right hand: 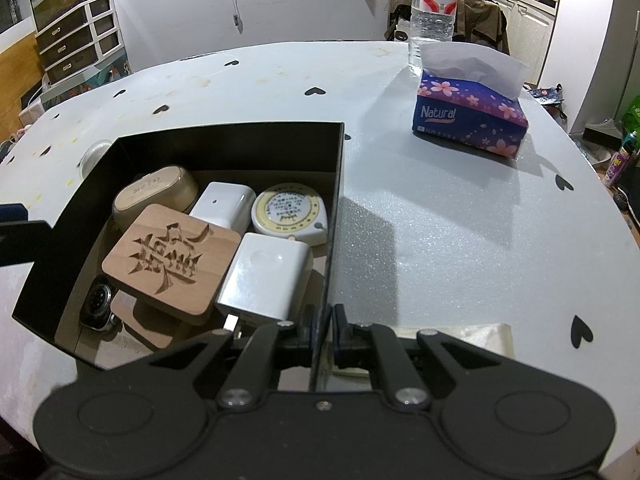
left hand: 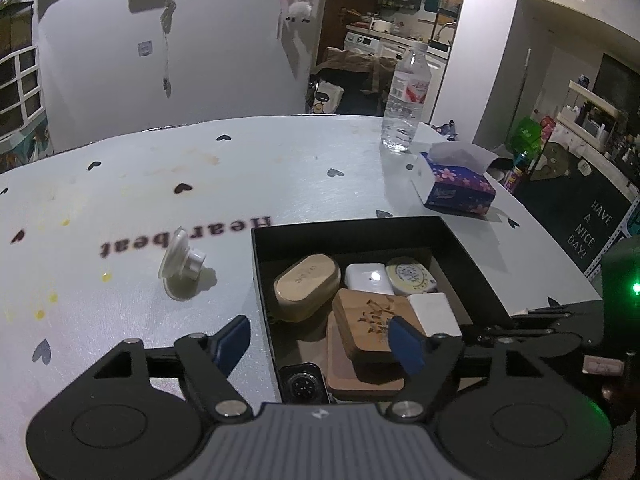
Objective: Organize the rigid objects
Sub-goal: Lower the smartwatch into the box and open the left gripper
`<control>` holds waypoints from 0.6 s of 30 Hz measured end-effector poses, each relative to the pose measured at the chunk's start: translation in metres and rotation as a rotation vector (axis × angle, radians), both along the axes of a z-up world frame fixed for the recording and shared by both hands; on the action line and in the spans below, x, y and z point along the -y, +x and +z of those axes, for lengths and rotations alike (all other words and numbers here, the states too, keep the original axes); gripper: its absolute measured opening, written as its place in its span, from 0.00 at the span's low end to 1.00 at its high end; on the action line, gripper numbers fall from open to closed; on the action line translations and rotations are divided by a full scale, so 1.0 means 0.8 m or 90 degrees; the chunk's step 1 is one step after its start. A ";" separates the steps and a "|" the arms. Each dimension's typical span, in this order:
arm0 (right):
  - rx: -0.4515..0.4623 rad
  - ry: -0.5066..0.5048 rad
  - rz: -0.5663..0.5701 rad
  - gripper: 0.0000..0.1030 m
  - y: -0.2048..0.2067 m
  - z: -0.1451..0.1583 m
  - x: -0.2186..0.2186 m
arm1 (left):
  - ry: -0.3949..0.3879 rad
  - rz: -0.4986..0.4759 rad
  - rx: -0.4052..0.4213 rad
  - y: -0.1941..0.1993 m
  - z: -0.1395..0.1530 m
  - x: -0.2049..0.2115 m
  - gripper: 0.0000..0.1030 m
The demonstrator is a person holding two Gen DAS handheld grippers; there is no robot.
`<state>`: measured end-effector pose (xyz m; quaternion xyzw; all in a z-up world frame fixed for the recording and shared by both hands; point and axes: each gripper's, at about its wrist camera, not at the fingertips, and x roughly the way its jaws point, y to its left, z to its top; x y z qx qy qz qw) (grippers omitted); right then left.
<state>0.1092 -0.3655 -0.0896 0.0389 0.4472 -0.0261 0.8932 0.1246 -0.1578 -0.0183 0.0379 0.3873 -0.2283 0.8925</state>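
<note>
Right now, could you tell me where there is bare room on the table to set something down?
Bare tabletop lies between the black box and the tissue pack, and left of the box beyond the white suction hook. The box itself is crowded: carved wooden coaster, chargers, tape measure.

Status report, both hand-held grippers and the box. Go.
Left hand-held gripper open, empty, over black box. Right hand-held gripper shut on box wall. White suction hook left on table. Nothing blocking it.
</note>
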 end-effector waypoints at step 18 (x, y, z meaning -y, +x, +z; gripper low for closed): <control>0.000 0.000 0.000 0.08 0.000 0.000 0.000 | 0.003 -0.028 -0.020 -0.013 0.001 0.001 0.98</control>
